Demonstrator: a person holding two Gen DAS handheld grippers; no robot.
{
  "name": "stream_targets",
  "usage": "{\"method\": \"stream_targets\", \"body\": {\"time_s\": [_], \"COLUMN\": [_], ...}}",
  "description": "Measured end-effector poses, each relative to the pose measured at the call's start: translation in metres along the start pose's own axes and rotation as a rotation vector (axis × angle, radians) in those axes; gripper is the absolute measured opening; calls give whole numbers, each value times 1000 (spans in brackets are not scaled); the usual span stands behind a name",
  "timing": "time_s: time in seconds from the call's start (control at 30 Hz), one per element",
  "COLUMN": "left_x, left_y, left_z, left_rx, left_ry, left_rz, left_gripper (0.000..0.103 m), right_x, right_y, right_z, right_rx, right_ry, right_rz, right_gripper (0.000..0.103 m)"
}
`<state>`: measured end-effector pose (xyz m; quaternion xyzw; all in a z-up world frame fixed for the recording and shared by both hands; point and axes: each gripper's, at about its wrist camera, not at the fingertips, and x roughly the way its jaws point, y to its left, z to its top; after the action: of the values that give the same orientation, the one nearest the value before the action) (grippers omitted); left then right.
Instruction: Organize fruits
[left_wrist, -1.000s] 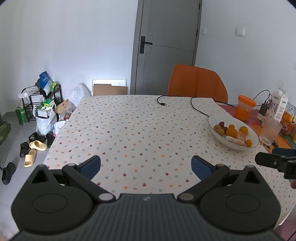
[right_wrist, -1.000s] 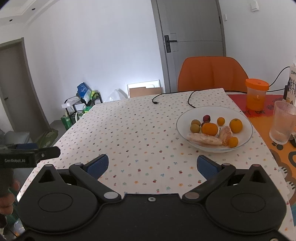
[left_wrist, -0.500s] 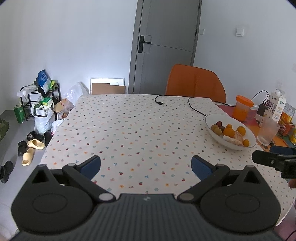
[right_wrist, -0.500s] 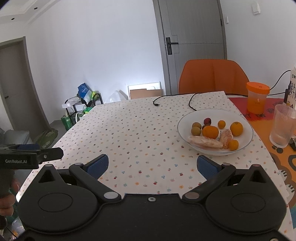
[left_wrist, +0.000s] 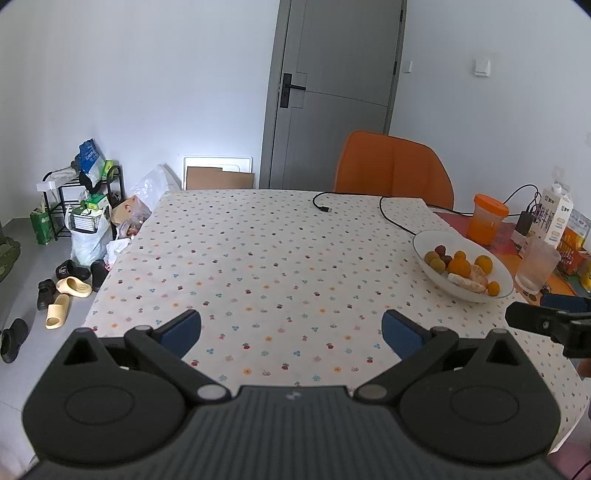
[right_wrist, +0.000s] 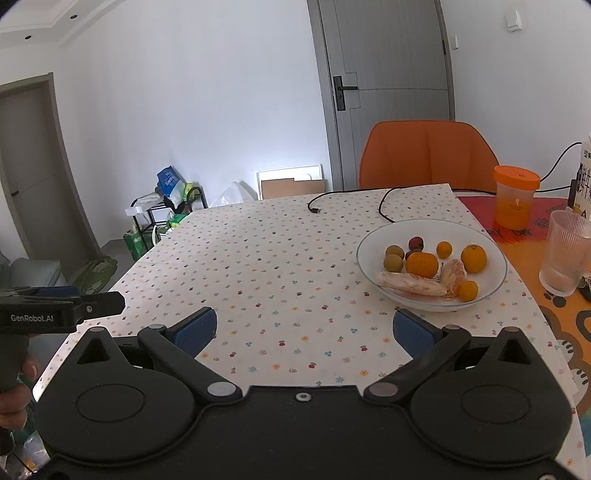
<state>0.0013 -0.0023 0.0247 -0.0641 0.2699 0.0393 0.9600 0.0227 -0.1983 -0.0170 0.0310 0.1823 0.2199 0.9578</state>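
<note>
Fruits (right_wrist: 422, 264) are all piled in the white bowl (right_wrist: 487, 291) on the dotted tablecloth (right_wrist: 280, 266), and everything hinges on that bowl. The right gripper (right_wrist: 302, 329) is the nearer one, bowl just ahead and a bit to its right. The left gripper (left_wrist: 291, 328) has it well off to the right (bigger reach, I'd guess). Both tongs are spread wide, holding nothing. The peeled piece (right_wrist: 410, 284) lies lengthwise across the bowl's near side.
</note>
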Motion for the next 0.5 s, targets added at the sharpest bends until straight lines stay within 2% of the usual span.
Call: {"method": "stream_targets", "body": {"time_s": [0.5], "left_x": [0], "left_y": [1], "left_z": [-1], "left_rx": [-3], "left_ry": [1], "left_rz": [-3], "left_gripper": [103], "right_x": [1], "right_y": [0], "right_z": [1], "right_rx": [-1], "right_ry": [0], "right_rz": [3], "right_gripper": [103]}}
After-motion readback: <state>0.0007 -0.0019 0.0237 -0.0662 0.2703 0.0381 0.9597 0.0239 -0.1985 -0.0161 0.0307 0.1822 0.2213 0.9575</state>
